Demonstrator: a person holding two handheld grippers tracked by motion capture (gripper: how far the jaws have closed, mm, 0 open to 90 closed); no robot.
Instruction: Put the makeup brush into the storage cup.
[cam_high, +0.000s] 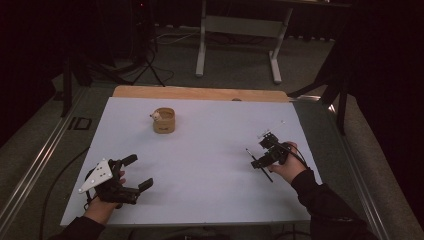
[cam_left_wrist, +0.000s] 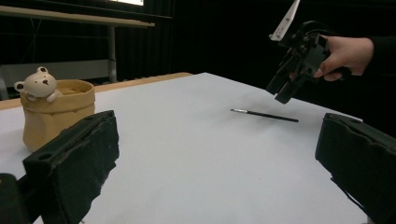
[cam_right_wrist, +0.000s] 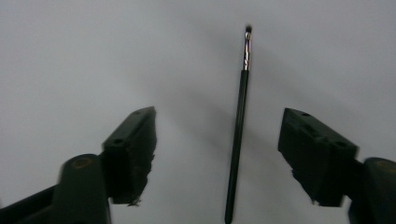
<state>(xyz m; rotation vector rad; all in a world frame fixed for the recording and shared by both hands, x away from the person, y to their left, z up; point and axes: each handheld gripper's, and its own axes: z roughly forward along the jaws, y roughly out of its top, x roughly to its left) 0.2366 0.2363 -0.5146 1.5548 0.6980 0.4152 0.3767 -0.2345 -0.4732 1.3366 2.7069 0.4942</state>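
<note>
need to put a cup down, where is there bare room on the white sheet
The widest bare patch is the middle of the sheet, between the bear pot at the back left and the brush at the right. The back right corner is bare too. It is crowded around the brush, where the right tool hovers, and at the front left by the left tool.

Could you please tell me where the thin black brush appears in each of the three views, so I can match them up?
High view: the brush lies at right of the white table, under the right gripper.
Left gripper view: right of centre, below that gripper.
Right gripper view: upright between the open jaws.
Shared landmark: the white tabletop.
</note>
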